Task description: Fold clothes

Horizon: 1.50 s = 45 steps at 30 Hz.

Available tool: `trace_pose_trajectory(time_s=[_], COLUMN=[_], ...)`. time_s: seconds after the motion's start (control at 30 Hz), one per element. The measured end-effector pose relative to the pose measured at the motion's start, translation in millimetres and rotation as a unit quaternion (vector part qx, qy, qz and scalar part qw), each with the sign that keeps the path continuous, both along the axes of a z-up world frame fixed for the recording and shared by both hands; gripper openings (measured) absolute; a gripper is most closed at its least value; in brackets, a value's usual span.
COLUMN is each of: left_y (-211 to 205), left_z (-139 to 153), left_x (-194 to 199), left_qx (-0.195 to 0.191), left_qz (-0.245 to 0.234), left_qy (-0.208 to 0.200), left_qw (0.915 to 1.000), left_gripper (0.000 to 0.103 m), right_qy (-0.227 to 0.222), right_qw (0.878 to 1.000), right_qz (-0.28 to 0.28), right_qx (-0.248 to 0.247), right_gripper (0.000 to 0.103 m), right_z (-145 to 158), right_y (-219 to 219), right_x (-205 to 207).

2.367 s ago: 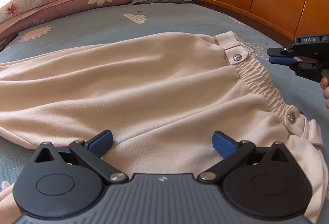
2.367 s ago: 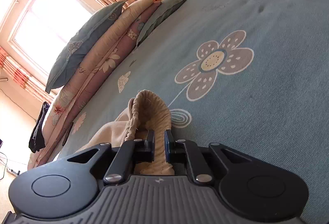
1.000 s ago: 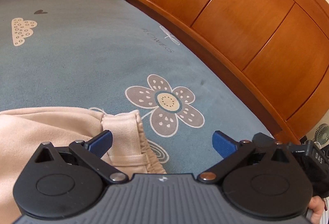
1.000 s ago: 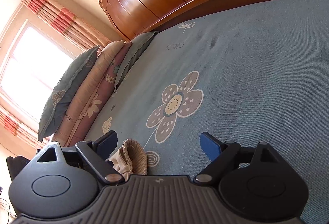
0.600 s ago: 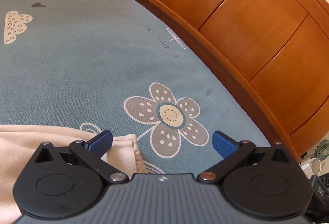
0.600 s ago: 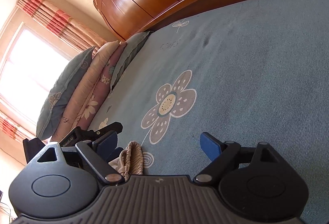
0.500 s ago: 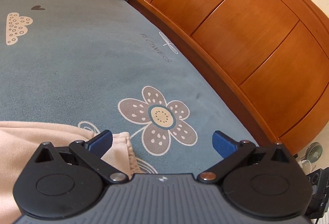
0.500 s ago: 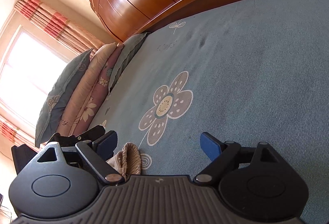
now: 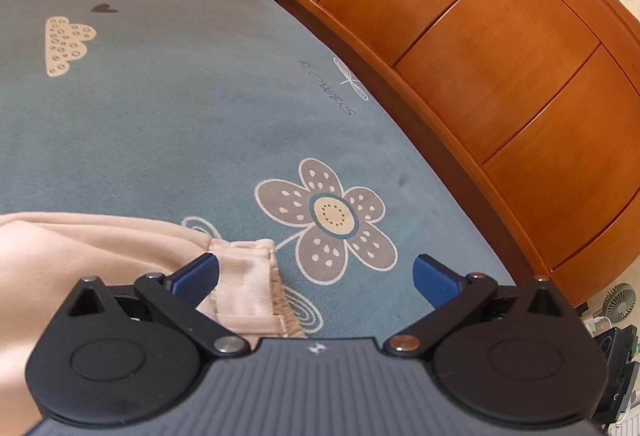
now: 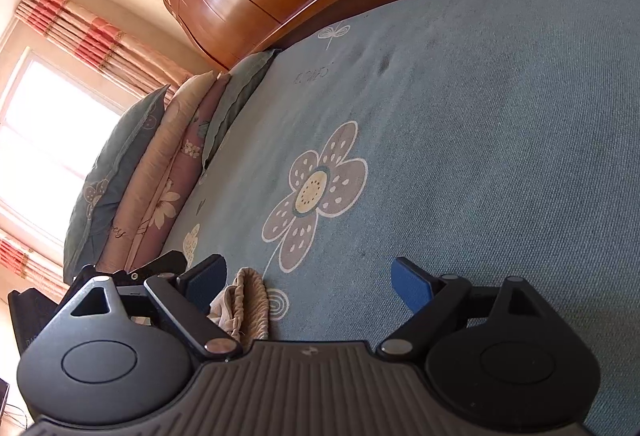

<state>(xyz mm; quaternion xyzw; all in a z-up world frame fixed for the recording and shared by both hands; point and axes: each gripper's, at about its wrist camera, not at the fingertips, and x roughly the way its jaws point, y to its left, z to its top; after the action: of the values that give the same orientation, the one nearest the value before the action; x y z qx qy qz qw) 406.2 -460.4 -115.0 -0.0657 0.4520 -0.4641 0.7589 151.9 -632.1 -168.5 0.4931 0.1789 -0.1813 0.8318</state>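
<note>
Fingers of both grippers stand spread wide with nothing between them: the left gripper (image 9: 314,272) and the right gripper (image 10: 308,278) each hover low over the bed (image 9: 168,124), whose blue-grey sheet fills most of both views. A wooden headboard (image 9: 480,48) curves along the far edge of the bed. A stack of pillows (image 10: 160,172) lies at the end near the bright window (image 10: 44,132). The beige garment (image 9: 100,252) lies flat on the sheet at the lower left of the left view, its waistband (image 9: 248,284) just beside the left blue fingertip (image 9: 196,274) and next to a printed flower (image 9: 326,214). From the right view the gathered waistband edge shows beside that gripper's left finger.
</note>
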Motion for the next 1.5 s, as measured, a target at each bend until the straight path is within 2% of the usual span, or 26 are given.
trace_pose_trajectory(time_s=[0.1,0.2,0.33,0.4,0.47,0.6,0.67,0.73,0.8,0.83,0.87,0.93,1.03,1.13,1.17,1.23,1.33,1.4,1.43,1.5], left_y=[46.9,102.8,169.6,200.0,215.3,246.0,261.4,273.0,277.8,280.2,282.6,280.5,279.0,282.4,282.8,284.9,287.3,289.6,292.7,298.3], left_z=[19.6,27.3,19.7,14.1,9.4,0.0,-4.7,-8.5,-9.7,-10.3,-10.9,-13.3,-27.2,-39.1,-42.0,-42.4,-47.9,-52.9,-53.9,-55.6], left_x=[-16.8,-48.7,-91.7,-111.5,-110.8,-109.5,-108.9,-105.0,-96.9,-92.9,-88.9,-80.9,-70.4,-69.4,-70.9,-73.7,-74.0,-72.3,-70.8,-67.7], left_qx=[0.017,0.041,0.073,0.086,0.089,0.095,0.097,0.097,0.092,0.089,0.087,0.086,0.077,0.079,0.09,0.083,0.072,0.061,0.047,0.023], left_qz=[0.017,0.038,0.067,0.086,0.102,0.134,0.15,0.157,0.152,0.149,0.147,0.143,0.134,0.127,0.117,0.109,0.094,0.086,0.085,0.083], left_qy=[-0.033,-0.078,-0.111,-0.123,-0.116,-0.101,-0.094,-0.084,-0.081,-0.079,-0.077,-0.076,-0.045,-0.037,-0.033,-0.046,-0.06,-0.068,-0.065,-0.057], left_qw=[0.9992,0.9954,0.9888,0.985,0.9841,0.9813,0.9794,0.9792,0.9808,0.9816,0.9823,0.9831,0.987,0.988,0.9885,0.9894,0.9911,0.9921,0.9932,0.9946], left_gripper=[0.102,0.102,0.102,0.102,0.102,0.102,0.102,0.102,0.102,0.102,0.102,0.102,0.102,0.102,0.102,0.102,0.102,0.102,0.102,0.102], right_qy=[-0.005,-0.016,-0.036,-0.044,-0.056,-0.126,-0.162,-0.185,-0.199,-0.188,-0.177,-0.127,-0.072,-0.025,-0.014,0.007,0.043,0.057,0.067,0.074], right_qw=[1.0,0.999,0.998,0.996,0.993,0.982,0.972,0.963,0.953,0.948,0.941,0.915,0.86,0.801,0.781,0.747,0.72,0.706,0.7,0.7], right_qz=[0.012,0.026,0.054,0.066,0.08,0.099,0.113,0.113,0.122,0.14,0.159,0.217,0.332,0.42,0.446,0.491,0.532,0.55,0.554,0.562], right_qx=[-0.011,-0.02,-0.023,-0.04,-0.06,-0.102,-0.127,-0.157,-0.192,-0.216,-0.241,-0.315,-0.38,-0.425,-0.437,-0.447,-0.443,-0.443,-0.445,-0.434], right_gripper=[0.093,0.095,0.095,0.095,0.095,0.092,0.082,0.079,0.079,0.079,0.077,0.069,0.056,0.054,0.053,0.053,0.053,0.053,0.053,0.053], right_z=[4.3,8.3,12.8,18.0,24.6,42.6,51.6,62.6,78.0,92.1,106.7,142.1,175.2,174.1,167.9,149.0,111.2,88.3,74.3,57.0], right_y=[4.7,10.9,20.9,29.3,39.2,61.5,70.8,80.5,91.1,97.4,103.7,123.3,155.2,192.7,204.7,226.7,248.4,257.0,259.0,259.2], right_x=[3.0,7.6,17.3,21.4,25.6,23.0,17.6,10.6,10.7,20.7,31.5,68.1,135.2,198.2,218.1,253.8,297.8,312.3,321.0,333.5])
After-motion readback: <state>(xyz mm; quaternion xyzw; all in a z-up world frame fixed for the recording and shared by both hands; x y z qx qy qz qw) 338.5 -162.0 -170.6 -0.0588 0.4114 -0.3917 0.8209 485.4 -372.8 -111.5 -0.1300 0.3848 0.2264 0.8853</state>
